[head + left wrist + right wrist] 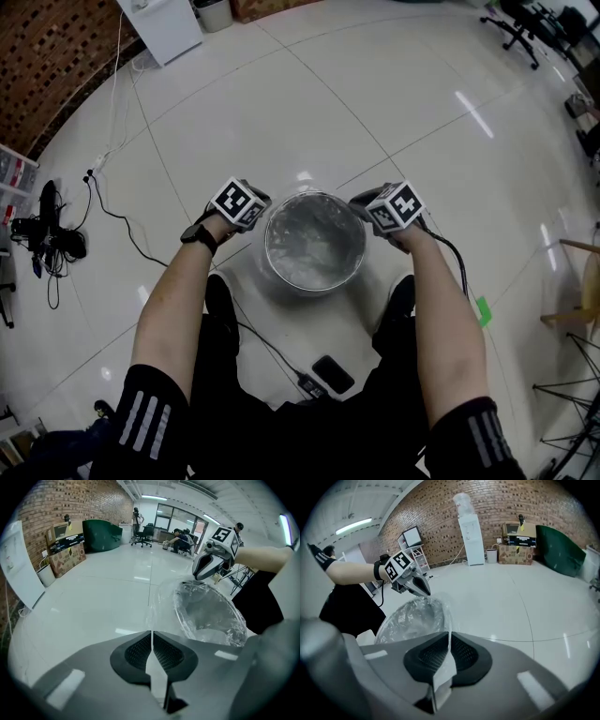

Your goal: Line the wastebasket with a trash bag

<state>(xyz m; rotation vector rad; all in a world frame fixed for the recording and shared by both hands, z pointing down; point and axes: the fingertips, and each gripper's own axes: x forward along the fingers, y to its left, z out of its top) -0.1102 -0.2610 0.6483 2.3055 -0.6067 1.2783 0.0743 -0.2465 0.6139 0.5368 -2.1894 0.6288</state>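
Observation:
A round wastebasket [281, 273] stands on the white tiled floor between the person's legs. A clear trash bag [314, 239] lines it, crinkled inside and folded over the rim. My left gripper [262, 210] is at the rim's left side, and in the left gripper view its jaws [151, 637] are shut on a thin edge of the bag [206, 611]. My right gripper [365, 208] is at the rim's right side. Its jaws [449, 639] are likewise shut on the bag film [412, 618]. Each gripper view shows the other gripper across the rim, the right gripper [199, 576] and the left gripper [425, 591].
A black phone [333, 373] and a cable [272, 347] lie on the floor close to the person's feet. A green tape mark [484, 309] is at the right, a wooden chair [577, 281] further right. A white water dispenser [164, 23] stands far back left.

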